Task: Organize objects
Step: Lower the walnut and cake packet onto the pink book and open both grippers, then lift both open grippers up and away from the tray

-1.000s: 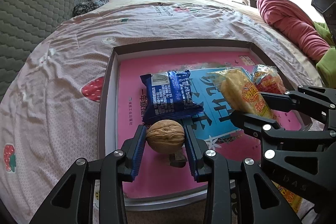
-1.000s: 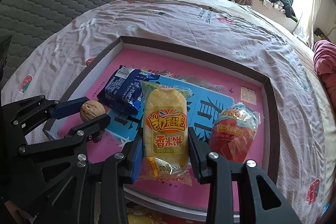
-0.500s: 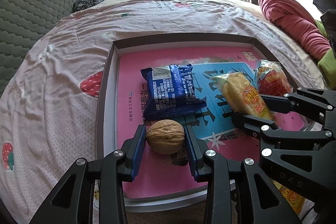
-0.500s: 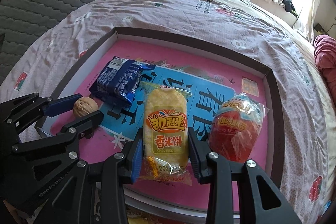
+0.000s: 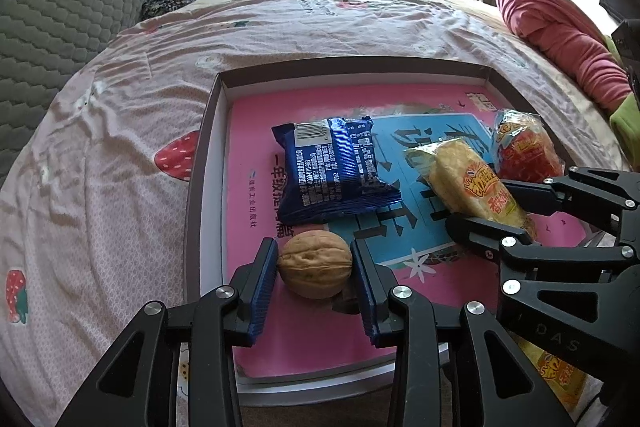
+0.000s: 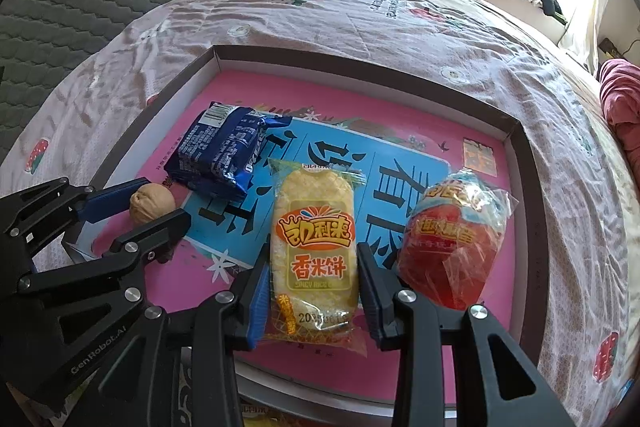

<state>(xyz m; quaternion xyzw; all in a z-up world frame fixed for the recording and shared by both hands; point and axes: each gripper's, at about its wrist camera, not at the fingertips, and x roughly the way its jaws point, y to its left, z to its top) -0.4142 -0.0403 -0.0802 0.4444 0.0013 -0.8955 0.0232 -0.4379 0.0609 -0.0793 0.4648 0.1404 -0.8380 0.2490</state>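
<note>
Now left gripper (image 5: pixel 314 269) fingers opening around walnut (image 5: pixel 315 269), previously pinched; right gripper (image 6: pixel 313 287) still clamps rice-cake packet (image 6: pixel 313 247)

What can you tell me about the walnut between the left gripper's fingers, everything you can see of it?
The walnut is whole and unshelled, tan, with a wrinkled, woody-looking shell and a seam running across it. It lies between the blue pads of the left gripper, whose jaws are opening, above the pink floor of the shallow box near its left wall. A small shadow lies beneath it. The blue snack packet lies just behind it, not visibly touching.
</note>
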